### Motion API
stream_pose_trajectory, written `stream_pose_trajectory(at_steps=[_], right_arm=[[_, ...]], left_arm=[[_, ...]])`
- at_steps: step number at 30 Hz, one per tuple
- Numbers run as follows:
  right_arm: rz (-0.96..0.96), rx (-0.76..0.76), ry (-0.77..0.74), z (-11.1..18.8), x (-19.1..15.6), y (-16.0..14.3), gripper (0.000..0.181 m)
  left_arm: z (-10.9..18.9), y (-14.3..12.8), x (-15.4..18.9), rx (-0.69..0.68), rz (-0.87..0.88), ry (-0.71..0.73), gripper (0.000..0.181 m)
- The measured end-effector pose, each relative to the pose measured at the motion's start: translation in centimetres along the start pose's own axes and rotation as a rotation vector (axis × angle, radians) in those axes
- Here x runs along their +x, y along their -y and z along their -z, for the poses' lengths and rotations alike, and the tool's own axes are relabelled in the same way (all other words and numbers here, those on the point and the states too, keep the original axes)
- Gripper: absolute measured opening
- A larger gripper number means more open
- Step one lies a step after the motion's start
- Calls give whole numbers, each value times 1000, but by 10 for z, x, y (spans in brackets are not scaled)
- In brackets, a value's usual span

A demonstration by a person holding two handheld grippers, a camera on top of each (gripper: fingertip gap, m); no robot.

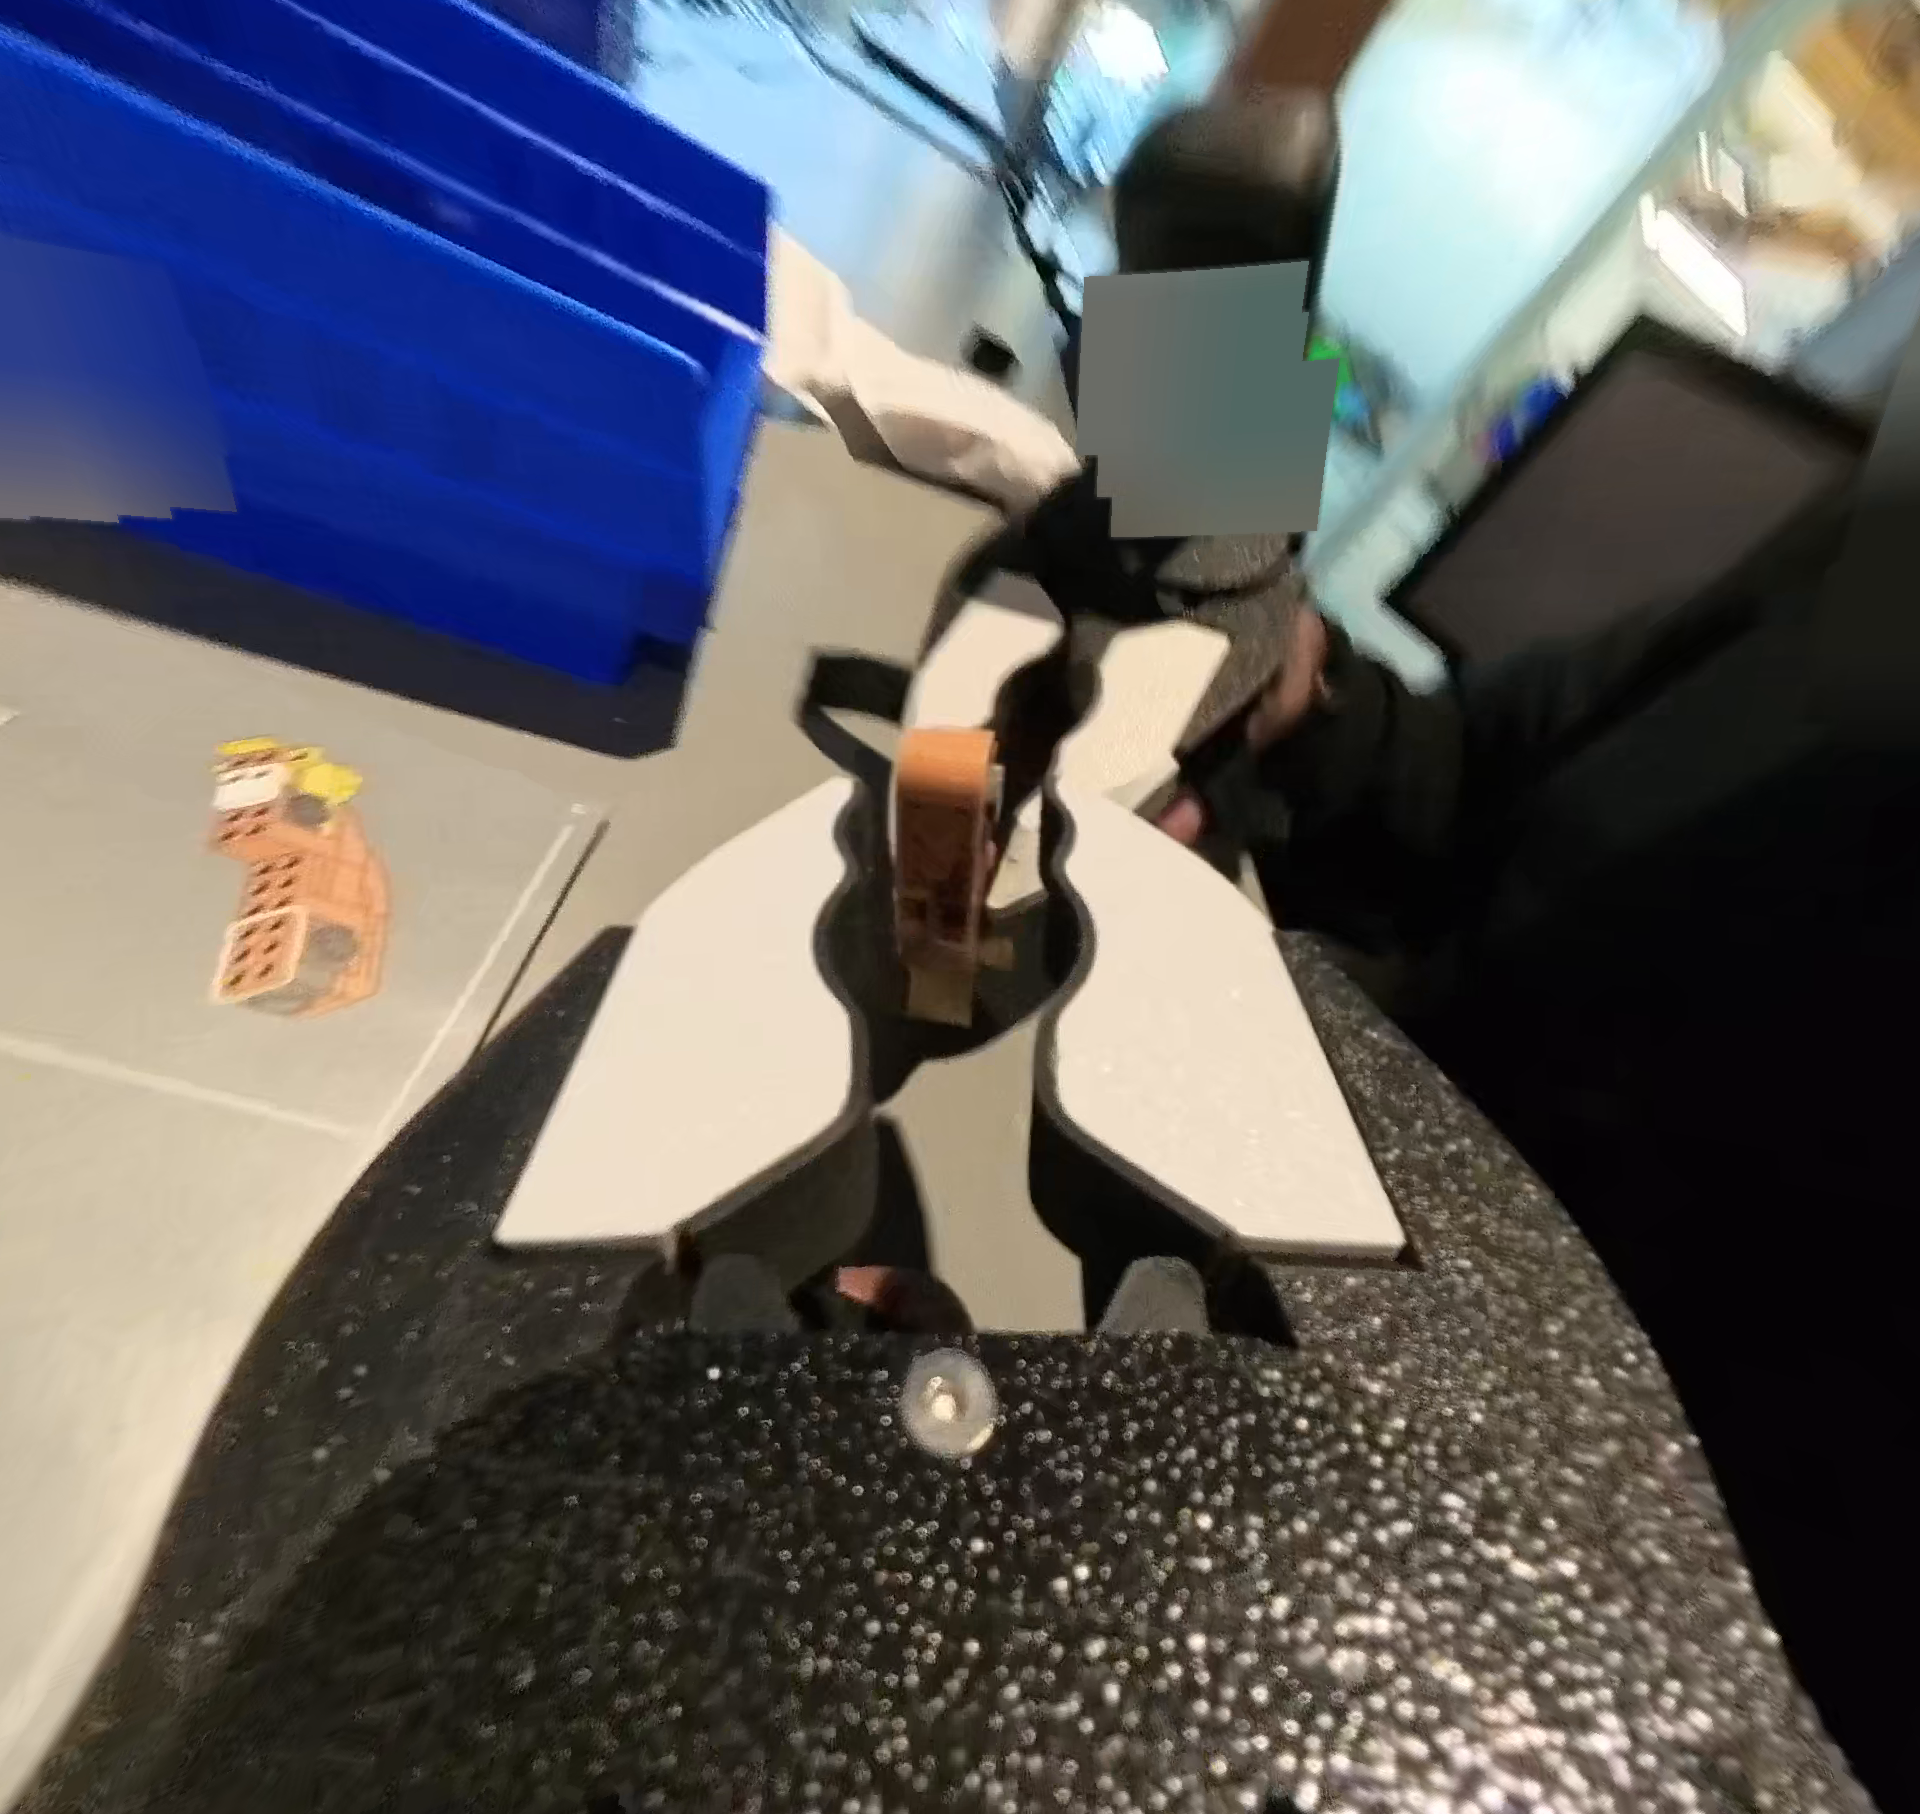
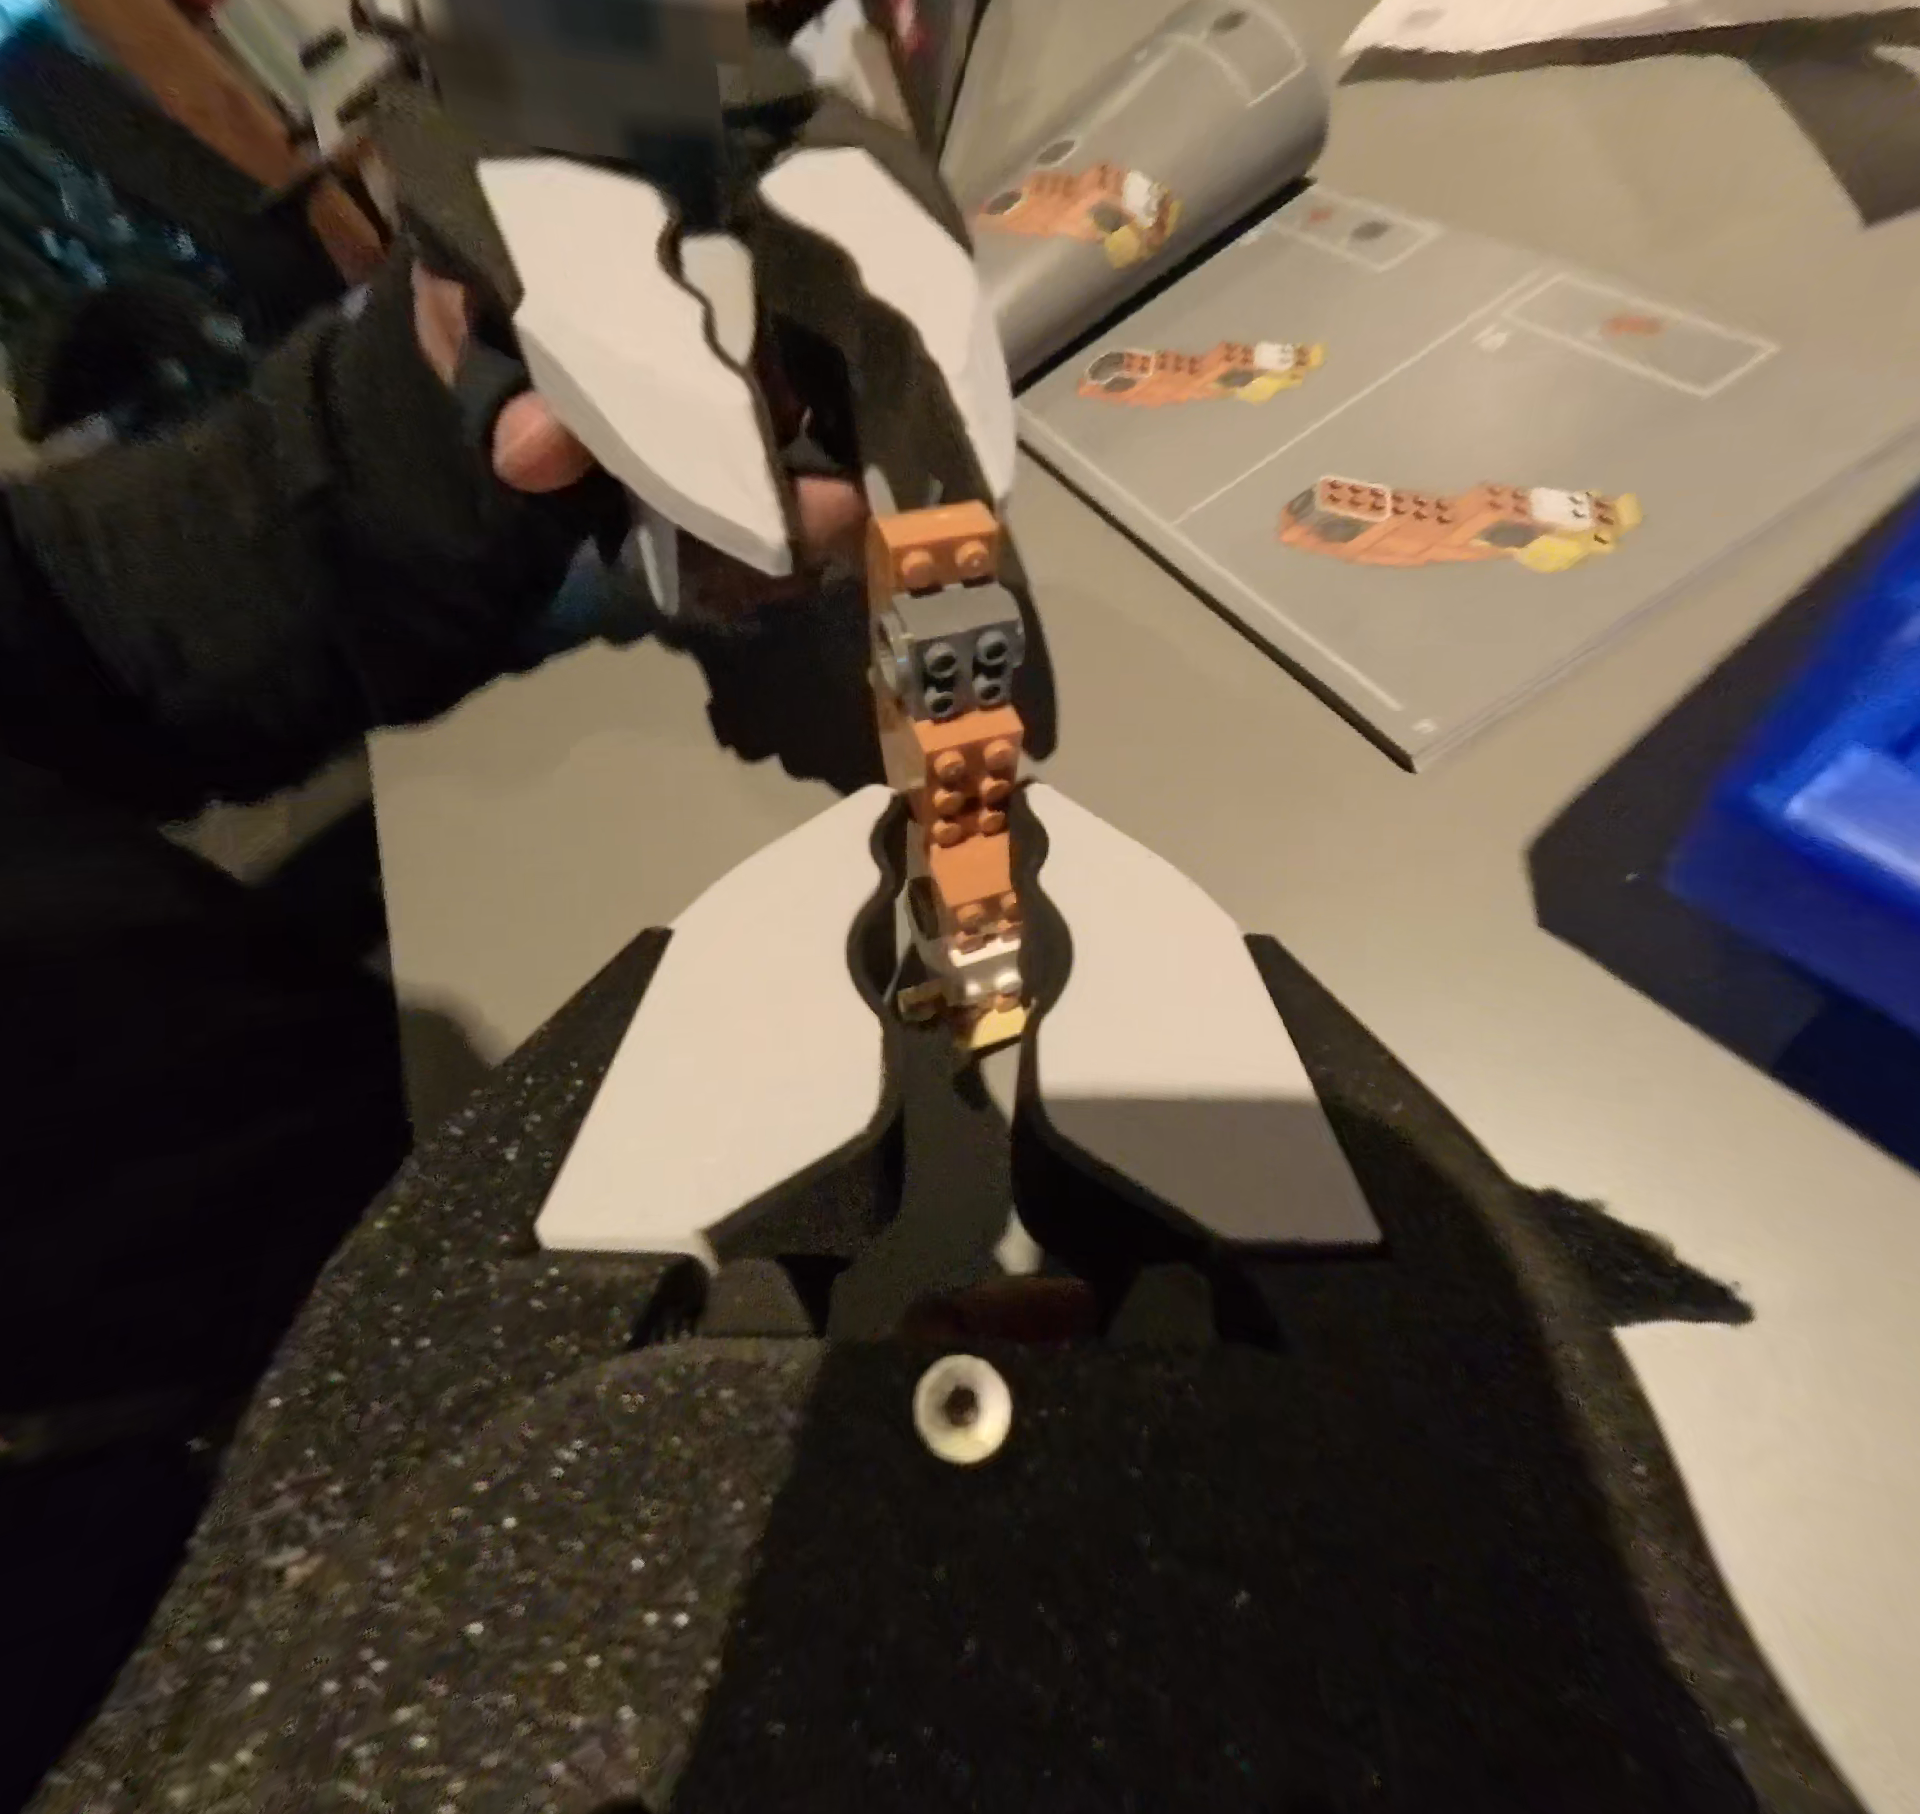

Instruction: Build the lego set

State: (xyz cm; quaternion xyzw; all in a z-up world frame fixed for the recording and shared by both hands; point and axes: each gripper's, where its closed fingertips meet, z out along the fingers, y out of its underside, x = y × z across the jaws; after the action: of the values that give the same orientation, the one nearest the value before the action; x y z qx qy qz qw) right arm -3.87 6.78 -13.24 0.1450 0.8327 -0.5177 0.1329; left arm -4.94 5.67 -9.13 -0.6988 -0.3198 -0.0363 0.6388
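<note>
Plainly, label by label:

Model: the lego model [image 2: 954, 767], a narrow strip of orange-brown bricks with a grey block near its far end and white and tan bits at the near end, is off the desk, in the air between the two tools.

Long axis: it runs straight out along the fingers of the right hand-held gripper [image 2: 956, 881], studs facing that camera.

Right hand-held gripper: clenched on the near end of the model, its white pads pressing both flanks.

Left hand-held gripper: seen from its own camera, the left hand-held gripper [image 1: 961, 891] has the same model [image 1: 940, 871] edge-on between its fingers; whether the pads actually pinch it I cannot tell. In the right view it comes in from the upper left, gloved hand [image 2: 343, 476] behind it, tips beside the far end of the model.

Nearer hand: both meet at the model, the right on the near end, the left at the far end.

Likely next move: probably pressing or adding a brick at the far, free end, so the two tools must stay in line along the strip.

Surface: a grey desk [image 2: 1299, 860] below, with an open instruction booklet [image 2: 1455, 476] to the right.

Room: blue bins [image 1: 416, 362] stand behind the booklet page [image 1: 296, 891]; crumpled white paper [image 1: 914, 414] lies beyond; the background is blurred.
</note>
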Motion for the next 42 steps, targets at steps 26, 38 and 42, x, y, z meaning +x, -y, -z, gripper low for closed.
stream_pose_trajectory(at_steps=[26,38,42], right_arm=[[-3,400,49,24,-30,46,52],[1213,198,-67,14,-15,75,50],[1180,174,11,7,-12,54,38]], left_arm=[[8,13,24,197,147,-169,16],[27,-7,-6,-65,285,-202,16],[31,-17,-11,-65,351,-196,16]])
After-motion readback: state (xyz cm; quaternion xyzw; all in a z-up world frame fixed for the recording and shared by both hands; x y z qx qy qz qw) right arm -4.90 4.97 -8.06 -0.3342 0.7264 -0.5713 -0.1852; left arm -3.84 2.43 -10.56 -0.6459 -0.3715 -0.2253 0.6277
